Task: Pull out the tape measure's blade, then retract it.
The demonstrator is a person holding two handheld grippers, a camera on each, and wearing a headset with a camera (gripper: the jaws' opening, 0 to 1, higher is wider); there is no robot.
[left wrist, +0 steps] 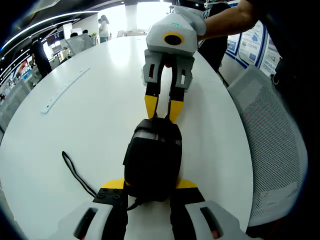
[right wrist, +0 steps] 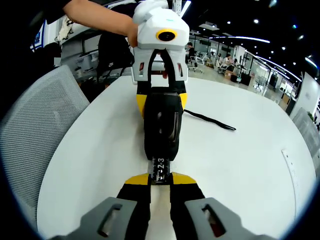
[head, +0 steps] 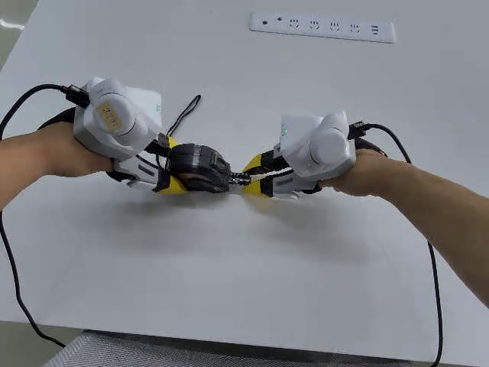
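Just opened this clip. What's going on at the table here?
A person is working a tape measure with two handheld grippers above a white table. The left gripper clamps the black case, and the right gripper pinches the tip of the blade. Just a short stretch of blade is out, with the two grippers close together. The case's wrist strap trails on the table.

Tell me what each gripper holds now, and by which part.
The left gripper clamps the tape measure by its case's sides; the right gripper pinches the blade just outside the case.
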